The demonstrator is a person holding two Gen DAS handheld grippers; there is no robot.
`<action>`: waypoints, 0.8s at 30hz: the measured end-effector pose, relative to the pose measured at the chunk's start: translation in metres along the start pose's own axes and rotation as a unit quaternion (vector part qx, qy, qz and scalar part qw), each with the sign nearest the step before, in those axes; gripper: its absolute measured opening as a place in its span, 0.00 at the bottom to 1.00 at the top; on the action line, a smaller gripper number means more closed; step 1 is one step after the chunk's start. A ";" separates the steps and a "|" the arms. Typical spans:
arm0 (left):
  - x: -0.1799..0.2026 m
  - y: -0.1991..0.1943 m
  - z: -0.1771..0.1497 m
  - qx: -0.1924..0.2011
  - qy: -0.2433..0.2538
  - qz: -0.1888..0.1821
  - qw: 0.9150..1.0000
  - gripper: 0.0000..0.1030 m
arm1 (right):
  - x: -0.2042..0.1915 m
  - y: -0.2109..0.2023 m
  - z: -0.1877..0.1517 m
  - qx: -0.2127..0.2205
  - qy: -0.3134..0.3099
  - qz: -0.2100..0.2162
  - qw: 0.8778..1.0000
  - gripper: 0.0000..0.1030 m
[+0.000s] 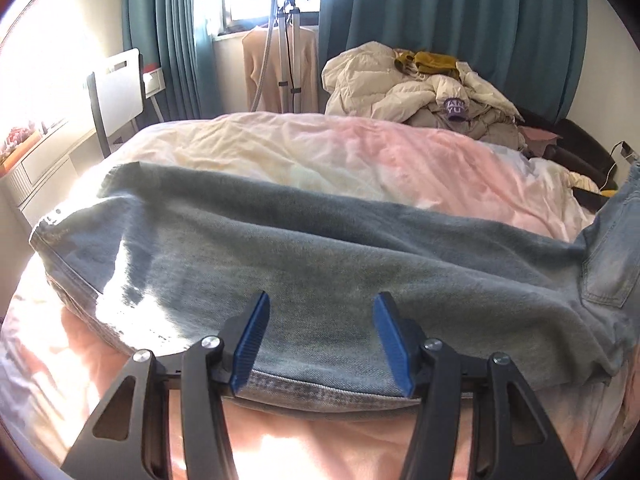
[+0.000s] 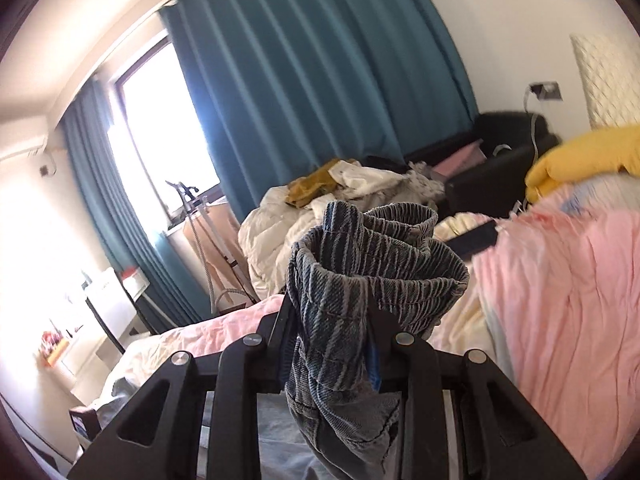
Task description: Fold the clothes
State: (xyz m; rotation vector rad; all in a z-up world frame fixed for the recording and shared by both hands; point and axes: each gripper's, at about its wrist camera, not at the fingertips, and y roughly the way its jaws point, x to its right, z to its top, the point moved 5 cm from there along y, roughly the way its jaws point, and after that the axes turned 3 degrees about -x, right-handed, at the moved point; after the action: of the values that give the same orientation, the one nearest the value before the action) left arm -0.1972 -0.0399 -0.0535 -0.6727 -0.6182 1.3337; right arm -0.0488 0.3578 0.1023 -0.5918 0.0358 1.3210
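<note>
Left wrist view: my left gripper (image 1: 320,340) hangs over the jeans (image 1: 304,256), which lie spread crosswise on the pink duvet (image 1: 400,160). Its jaws stand apart with nothing between the blue pads (image 1: 250,344); whether the fingertips touch the denim I cannot tell. The near folded edge of the jeans runs just under the fingers; the hem end lies to the left in strong sun, and the back pocket (image 1: 608,268) sits at the right, where the cloth rises out of frame. Bare duvet lies beyond the far edge of the jeans and in front of the near edge, so I have room on both sides. Past that open strip a heap of pale clothes (image 1: 420,84) fills the far right of the bed. Beyond the foot of the bed stand a garment steamer (image 1: 288,44) with a tan top hung on it, teal curtains (image 1: 460,20) and a white chair (image 1: 116,92) at the left wall. Right wrist view: my right gripper (image 2: 332,340) is clamped on a bunched part of the jeans (image 2: 360,280), jaws narrow, the cloth squeezed between them and standing up in a ruffled fold above the fingertips, more denim hanging below. The frame is tilted and the duvet (image 2: 560,300) at right is blurred. A dark flat object (image 2: 474,240) lies on the bed just behind the lifted fold. A yellow pillow (image 2: 580,152) and a black seat (image 2: 500,152) sit farther off; the heap of clothes (image 2: 320,200) lies behind the fold.
</note>
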 end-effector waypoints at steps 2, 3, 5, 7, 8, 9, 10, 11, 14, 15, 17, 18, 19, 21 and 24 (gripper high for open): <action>-0.008 -0.010 0.006 0.017 -0.008 0.003 1.000 0.54 | -0.041 0.007 -0.010 0.001 -0.041 0.013 0.999 0.26; -0.013 -0.014 0.009 0.023 -0.012 0.006 1.000 0.54 | -0.060 0.012 -0.017 0.000 -0.060 0.019 0.998 0.26; -0.024 -0.021 0.011 0.034 -0.026 0.008 0.999 0.54 | -0.097 0.024 -0.035 -0.007 -0.097 0.032 0.995 0.26; -0.036 -0.029 0.013 0.050 -0.050 0.002 0.998 0.54 | -0.131 0.037 -0.059 -0.016 -0.133 0.042 0.990 0.26; -0.043 -0.033 0.015 0.060 -0.065 -0.004 0.996 0.54 | -0.146 0.046 -0.074 -0.023 -0.149 0.046 0.987 0.26; -0.049 -0.034 0.015 0.071 -0.083 -0.014 0.994 0.54 | -0.160 0.057 -0.092 -0.034 -0.163 0.049 0.985 0.26; -0.055 -0.034 0.016 0.082 -0.100 -0.023 0.991 0.54 | -0.173 0.068 -0.113 -0.047 -0.175 0.053 0.982 0.26; -0.060 -0.033 0.015 0.082 -0.110 -0.027 0.990 0.54 | -0.183 0.080 -0.136 -0.065 -0.186 0.058 0.979 0.26; -0.069 -0.026 0.014 0.073 -0.132 -0.029 0.988 0.54 | -0.203 0.118 -0.211 -0.132 -0.217 0.065 0.965 0.26; -0.070 -0.024 0.012 0.070 -0.138 -0.032 0.987 0.54 | -0.209 0.128 -0.233 -0.151 -0.232 0.066 0.959 0.26; -0.072 -0.022 0.010 0.068 -0.151 -0.049 0.985 0.54 | -0.218 0.142 -0.273 -0.179 -0.273 0.063 0.943 0.27; -0.072 -0.022 0.010 0.068 -0.158 -0.064 0.983 0.54 | -0.222 0.145 -0.287 -0.180 -0.297 0.058 0.936 0.27; -0.072 -0.022 0.009 0.069 -0.163 -0.076 0.981 0.54 | -0.225 0.142 -0.292 -0.170 -0.316 0.052 0.932 0.27; -0.071 -0.023 0.010 0.074 -0.173 -0.089 0.978 0.54 | -0.226 0.136 -0.284 -0.160 -0.309 0.053 0.936 0.27; -0.072 -0.028 0.013 0.086 -0.185 -0.109 0.973 0.54 | -0.229 0.125 -0.264 -0.141 -0.290 0.065 0.944 0.27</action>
State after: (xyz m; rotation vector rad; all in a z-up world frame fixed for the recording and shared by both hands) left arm -0.1980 -0.1131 -0.0258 -0.2049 -0.8386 1.2958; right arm -0.1445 0.0554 -0.0902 -0.4219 -0.6152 1.6012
